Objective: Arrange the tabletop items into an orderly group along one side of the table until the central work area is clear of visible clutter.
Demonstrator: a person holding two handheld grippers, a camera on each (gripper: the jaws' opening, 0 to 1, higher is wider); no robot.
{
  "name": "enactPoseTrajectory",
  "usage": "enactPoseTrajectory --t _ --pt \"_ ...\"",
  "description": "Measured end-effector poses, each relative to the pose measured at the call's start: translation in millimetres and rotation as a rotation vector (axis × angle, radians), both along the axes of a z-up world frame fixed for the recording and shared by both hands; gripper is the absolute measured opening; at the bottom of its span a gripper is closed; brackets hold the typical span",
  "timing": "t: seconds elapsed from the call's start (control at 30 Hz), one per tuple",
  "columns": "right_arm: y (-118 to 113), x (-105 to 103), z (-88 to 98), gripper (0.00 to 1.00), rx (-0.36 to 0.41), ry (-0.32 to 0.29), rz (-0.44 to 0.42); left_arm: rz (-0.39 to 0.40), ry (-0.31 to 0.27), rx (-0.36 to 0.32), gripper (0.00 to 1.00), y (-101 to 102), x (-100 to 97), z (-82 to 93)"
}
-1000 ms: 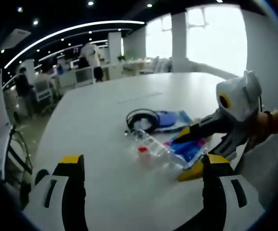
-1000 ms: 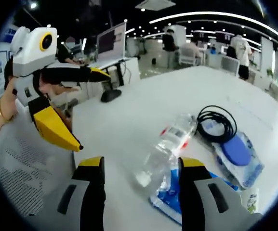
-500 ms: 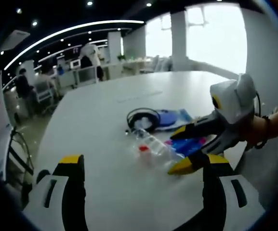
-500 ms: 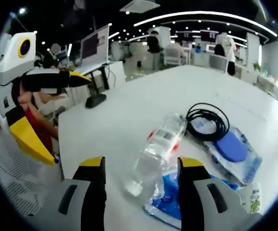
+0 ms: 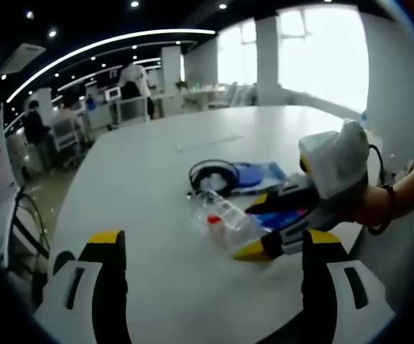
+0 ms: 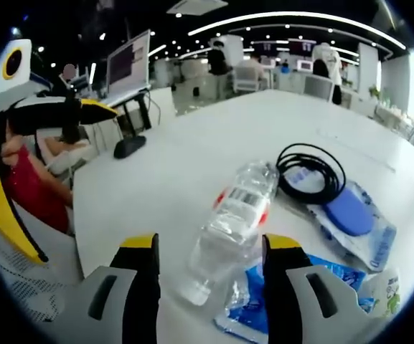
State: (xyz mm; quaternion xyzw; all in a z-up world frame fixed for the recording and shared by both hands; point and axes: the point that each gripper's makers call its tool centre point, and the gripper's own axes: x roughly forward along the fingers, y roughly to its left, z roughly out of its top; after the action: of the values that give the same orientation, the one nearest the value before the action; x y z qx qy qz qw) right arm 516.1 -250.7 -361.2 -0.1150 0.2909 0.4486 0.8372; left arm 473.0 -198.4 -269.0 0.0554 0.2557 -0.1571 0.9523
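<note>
A: How does the right hand-held gripper [image 6: 203, 247] stand?

B: Its jaws are spread wide, one on each side of the base end of a clear bottle [image 6: 228, 226] that lies on its side on the white bench [image 6: 171, 168]. I cannot tell whether the jaws touch the bottle; nothing is pinched. In the left gripper view the same right hand-held gripper [image 5: 253, 229] reaches in from the right, its yellow tips apart at the bottle [image 5: 224, 218], with a hand [image 5: 357, 208] on its grip.

A: And the left hand-held gripper [image 5: 207, 247]?

B: Spread wide too, holding nothing, above bare bench [image 5: 142, 179], well short of the things. In the right gripper view it [image 6: 49, 158] shows at the left edge, jaws far apart.

A: Is anything in the bottle?

B: It looks empty. It has a label with red and white on it; its neck end points toward a coil of black cable [image 6: 311, 172].

A: What lies around it?

B: The cable rests partly on a clear packet [image 6: 357, 226] with a blue round thing inside. A crumpled blue wrapper [image 6: 300, 297] lies just beside the bottle's base, under the right jaw. A small white carton [image 6: 382, 297] with green print sits at the far right edge. All of it is grouped near the middle of the bench.

A: Beyond the bench?

B: A black mouse [image 6: 128, 147] near its far edge, a monitor [image 6: 128, 68] on a desk, and people [image 6: 325, 61] standing far off.
</note>
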Motion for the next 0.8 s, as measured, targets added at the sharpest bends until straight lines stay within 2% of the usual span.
enactPoseTrajectory --t 0.2,0.43,0.8 --pt "0.6 6.1 -3.2 0.55 -0.017 -0.016 -0.023 -0.003 0.001 -0.010 0.99 -1.3 0.1 0.2" --pt "-1.0 12.8 -8.0 0.53 -0.032 -0.018 -0.065 -0.008 0.006 0.017 0.99 -1.2 -0.3 -1.7" --pt "2.0 21.1 -16.8 0.51 -0.082 -0.043 -0.081 -0.008 0.005 0.017 0.99 -1.2 0.1 -1.6"
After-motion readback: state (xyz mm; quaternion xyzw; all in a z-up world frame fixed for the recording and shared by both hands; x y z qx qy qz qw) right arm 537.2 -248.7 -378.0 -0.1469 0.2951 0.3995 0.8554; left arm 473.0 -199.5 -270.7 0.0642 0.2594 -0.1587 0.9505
